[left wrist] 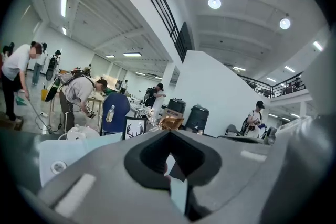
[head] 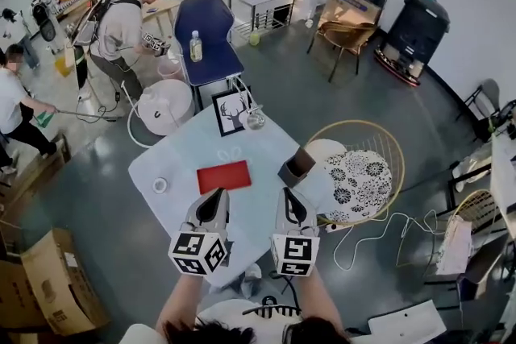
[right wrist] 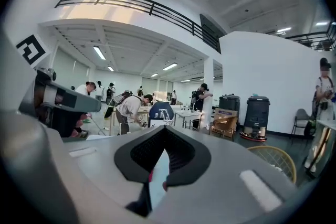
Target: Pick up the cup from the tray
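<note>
The left claw (head: 218,195) and right claw (head: 289,193) were both clenched on nothing, held side by side at the desk's (head: 161,161) six o'clock edge, seemingly idle, as the clear cup (head: 255,119) stood off the bare red tray (head: 224,176), at its one o'clock beside the deer picture (head: 231,110).

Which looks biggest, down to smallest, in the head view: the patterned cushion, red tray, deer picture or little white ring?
1. Round black-and-white patterned cushion.
2. Flat red rectangular tray and black-framed deer picture: too alike to rank.
3. Small white ring, smallest.
</note>
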A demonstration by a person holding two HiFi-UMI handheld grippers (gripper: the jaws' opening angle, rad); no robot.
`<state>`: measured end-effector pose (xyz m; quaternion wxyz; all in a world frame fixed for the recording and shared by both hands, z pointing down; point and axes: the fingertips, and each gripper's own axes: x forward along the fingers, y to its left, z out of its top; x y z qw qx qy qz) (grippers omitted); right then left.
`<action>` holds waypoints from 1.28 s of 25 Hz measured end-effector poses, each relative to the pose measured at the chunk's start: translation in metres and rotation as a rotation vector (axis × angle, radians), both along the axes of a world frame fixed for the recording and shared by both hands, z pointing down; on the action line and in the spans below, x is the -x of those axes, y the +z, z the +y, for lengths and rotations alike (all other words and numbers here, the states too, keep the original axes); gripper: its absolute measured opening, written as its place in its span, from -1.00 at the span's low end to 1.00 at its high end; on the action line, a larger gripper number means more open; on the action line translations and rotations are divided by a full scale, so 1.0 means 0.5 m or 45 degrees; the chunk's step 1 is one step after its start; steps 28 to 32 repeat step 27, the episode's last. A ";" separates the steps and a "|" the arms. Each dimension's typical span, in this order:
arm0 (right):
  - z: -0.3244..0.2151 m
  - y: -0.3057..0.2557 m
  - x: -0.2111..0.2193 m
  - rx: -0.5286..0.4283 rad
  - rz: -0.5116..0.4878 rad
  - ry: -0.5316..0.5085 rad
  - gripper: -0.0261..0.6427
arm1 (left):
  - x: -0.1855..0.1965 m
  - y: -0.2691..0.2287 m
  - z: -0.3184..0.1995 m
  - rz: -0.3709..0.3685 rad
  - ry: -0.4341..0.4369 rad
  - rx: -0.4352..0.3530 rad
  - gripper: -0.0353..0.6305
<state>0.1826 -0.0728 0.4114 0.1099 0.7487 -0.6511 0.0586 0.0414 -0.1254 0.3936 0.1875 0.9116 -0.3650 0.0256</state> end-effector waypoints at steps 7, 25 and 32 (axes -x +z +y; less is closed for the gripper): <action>-0.010 -0.009 0.044 0.029 0.001 -0.077 -0.85 | 0.017 0.009 0.018 -0.009 -0.021 0.002 -0.89; -0.011 0.007 0.072 0.063 -0.011 -0.069 -0.85 | 0.051 0.009 0.012 -0.009 -0.017 -0.005 -0.89; -0.013 0.011 0.068 0.068 -0.016 -0.060 -0.85 | 0.049 0.012 0.009 -0.013 -0.014 -0.002 -0.89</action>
